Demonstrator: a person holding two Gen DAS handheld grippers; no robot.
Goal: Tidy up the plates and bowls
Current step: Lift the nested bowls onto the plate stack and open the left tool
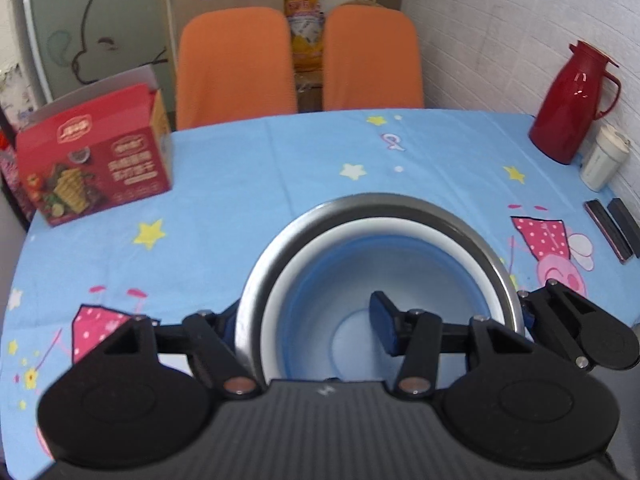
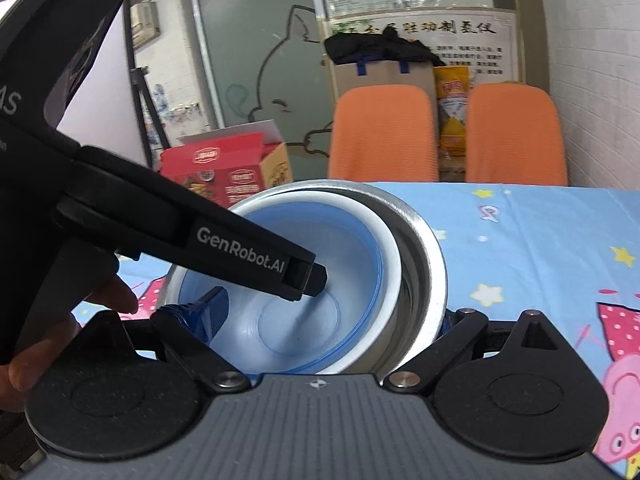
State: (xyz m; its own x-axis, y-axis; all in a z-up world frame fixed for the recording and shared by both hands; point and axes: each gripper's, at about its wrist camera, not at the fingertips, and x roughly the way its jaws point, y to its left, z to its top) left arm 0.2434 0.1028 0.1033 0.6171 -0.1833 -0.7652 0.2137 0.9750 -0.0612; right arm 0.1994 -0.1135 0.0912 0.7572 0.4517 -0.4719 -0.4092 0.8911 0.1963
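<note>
A blue and white plastic bowl (image 1: pixel 360 264) sits nested inside a steel bowl (image 1: pixel 404 202) on the table; the pair also shows in the right wrist view, plastic bowl (image 2: pixel 332 248) and steel bowl (image 2: pixel 424 256). My left gripper (image 1: pixel 308 320) straddles the left wall of both bowls, one finger inside, one outside. My right gripper (image 2: pixel 332 312) straddles their right wall the same way, with the blue pad inside. Both look closed on the nested walls. The left gripper's body (image 2: pixel 240 240) crosses the right wrist view.
A red snack box (image 1: pixel 96 164) stands at the table's far left. A red thermos jug (image 1: pixel 572 100) and a white cup (image 1: pixel 604 160) stand at the far right by the wall, with two dark bars (image 1: pixel 612 232) nearby. Two orange chairs (image 1: pixel 300 60) stand behind the table.
</note>
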